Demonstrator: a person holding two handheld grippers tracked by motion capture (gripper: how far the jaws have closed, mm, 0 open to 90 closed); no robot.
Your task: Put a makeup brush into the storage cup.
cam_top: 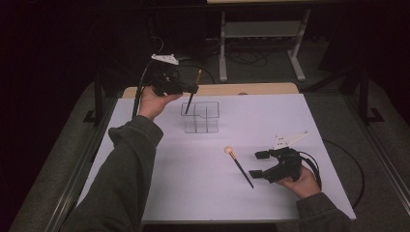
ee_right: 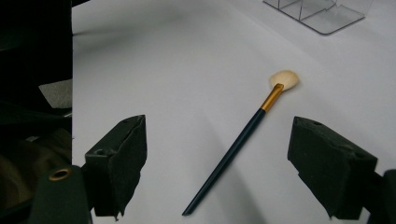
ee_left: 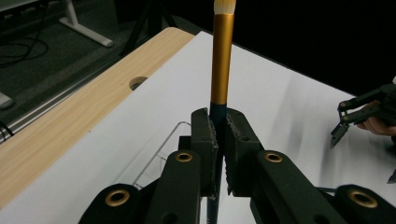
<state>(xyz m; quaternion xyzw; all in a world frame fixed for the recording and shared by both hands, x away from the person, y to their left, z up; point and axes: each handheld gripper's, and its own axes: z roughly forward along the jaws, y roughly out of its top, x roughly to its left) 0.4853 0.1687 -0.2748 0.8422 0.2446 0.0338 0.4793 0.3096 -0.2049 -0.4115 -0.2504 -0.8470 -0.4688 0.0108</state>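
White worktop (cam_top: 193, 183): clear acrylic organizer (cam_top: 201, 117) sits near its far edge, left claw (cam_top: 192, 89) just above it pinching a makeup brush (cam_top: 193, 93), handle down; lower it straight into a compartment, keeping it upright. Right claw (cam_top: 257, 164) rests spread by the second brush (cam_top: 238, 166) lying flat.

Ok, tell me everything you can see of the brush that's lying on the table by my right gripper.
The loose brush is slim, with a long dark handle ending in a point, a gold metal-looking ferrule and a small, rounded cream bristle head. It lies flat on the white table top, nothing touching it, head pointing toward the clear organizer and tip toward the person. It sits just ahead of the right gripper, whose jaws stand wide open on either side of its line, short of it.
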